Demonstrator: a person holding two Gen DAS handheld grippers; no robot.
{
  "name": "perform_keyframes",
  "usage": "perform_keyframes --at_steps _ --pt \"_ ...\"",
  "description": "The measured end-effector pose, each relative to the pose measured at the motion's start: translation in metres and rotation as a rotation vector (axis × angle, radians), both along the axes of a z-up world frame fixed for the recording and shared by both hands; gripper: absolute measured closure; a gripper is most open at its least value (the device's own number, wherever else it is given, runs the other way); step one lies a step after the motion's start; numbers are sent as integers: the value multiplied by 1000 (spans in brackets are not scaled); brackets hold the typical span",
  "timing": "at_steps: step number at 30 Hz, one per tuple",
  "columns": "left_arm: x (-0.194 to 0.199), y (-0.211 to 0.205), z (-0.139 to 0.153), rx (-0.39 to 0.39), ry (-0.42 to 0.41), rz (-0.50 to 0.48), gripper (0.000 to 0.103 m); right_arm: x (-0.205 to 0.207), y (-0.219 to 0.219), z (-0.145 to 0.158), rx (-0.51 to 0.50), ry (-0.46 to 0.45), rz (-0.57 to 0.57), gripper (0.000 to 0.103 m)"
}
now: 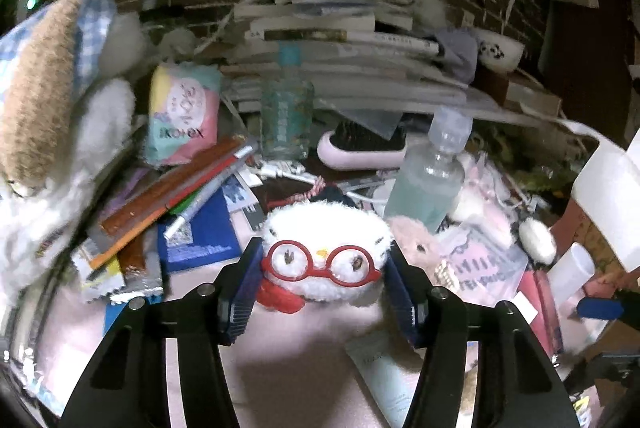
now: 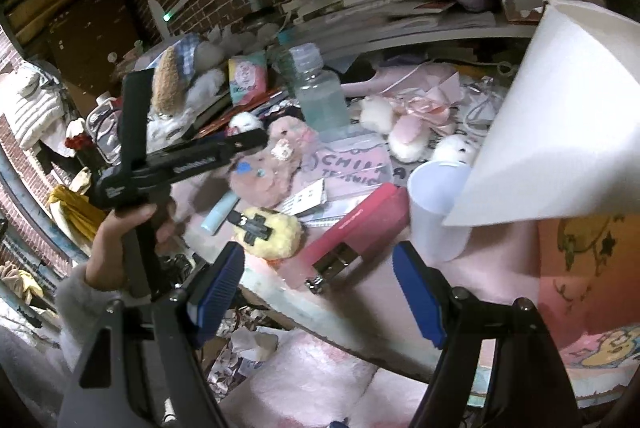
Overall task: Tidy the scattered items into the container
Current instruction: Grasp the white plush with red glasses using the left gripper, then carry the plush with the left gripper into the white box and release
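A small white plush with red glasses (image 1: 324, 248) lies among clutter on the pink table cover (image 1: 304, 356). My left gripper (image 1: 324, 258) has its blue pads pressed against both sides of the plush. The right wrist view shows the same gripper (image 2: 250, 140), held by a hand (image 2: 128, 228), at the white plush (image 2: 244, 122). My right gripper (image 2: 320, 280) is open and empty above the table's near edge, close to a yellow plush (image 2: 272, 232) and a red case (image 2: 356, 228). A white container (image 2: 560, 116) rises at the right.
Books are stacked at the back (image 1: 332, 40). Around the plush lie a clear bottle of blue liquid (image 1: 428, 184), a hairbrush (image 1: 360, 148), pens (image 1: 208, 184), a tissue pack (image 1: 184, 116), a pink plush (image 2: 264, 172), a translucent cup (image 2: 436, 204) and a large plush (image 1: 44, 88) at the left.
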State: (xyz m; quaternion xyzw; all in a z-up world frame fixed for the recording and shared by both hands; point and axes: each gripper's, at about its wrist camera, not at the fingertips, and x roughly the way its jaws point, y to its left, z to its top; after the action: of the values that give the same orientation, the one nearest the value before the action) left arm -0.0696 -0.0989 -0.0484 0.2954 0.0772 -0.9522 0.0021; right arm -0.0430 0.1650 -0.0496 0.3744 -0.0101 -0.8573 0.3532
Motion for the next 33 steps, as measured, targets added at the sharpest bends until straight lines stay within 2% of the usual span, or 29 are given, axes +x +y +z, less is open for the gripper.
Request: perform_keyframes --at_steps 6,15,22,25,27,29,33 --pt "8 10 26 14 59 -32 49 -2 7 -4 2 8 -42 29" --pt "14 61 67 9 156 -136 49 -5 25 -6 -27 10 -98 29" --pt "14 106 102 -18 244 -215 49 2 24 -10 -10 40 -109 29" --pt "11 130 116 -33 260 -275 49 1 25 -14 -33 11 -94 29" --pt "5 148 125 -20 259 -353 49 3 25 -16 -35 15 -90 29" --pt "-1 164 131 17 243 -431 49 5 24 -16 -40 16 -87 29" --pt "-12 206 141 17 196 -588 49 8 24 -16 -68 7 -80 29"
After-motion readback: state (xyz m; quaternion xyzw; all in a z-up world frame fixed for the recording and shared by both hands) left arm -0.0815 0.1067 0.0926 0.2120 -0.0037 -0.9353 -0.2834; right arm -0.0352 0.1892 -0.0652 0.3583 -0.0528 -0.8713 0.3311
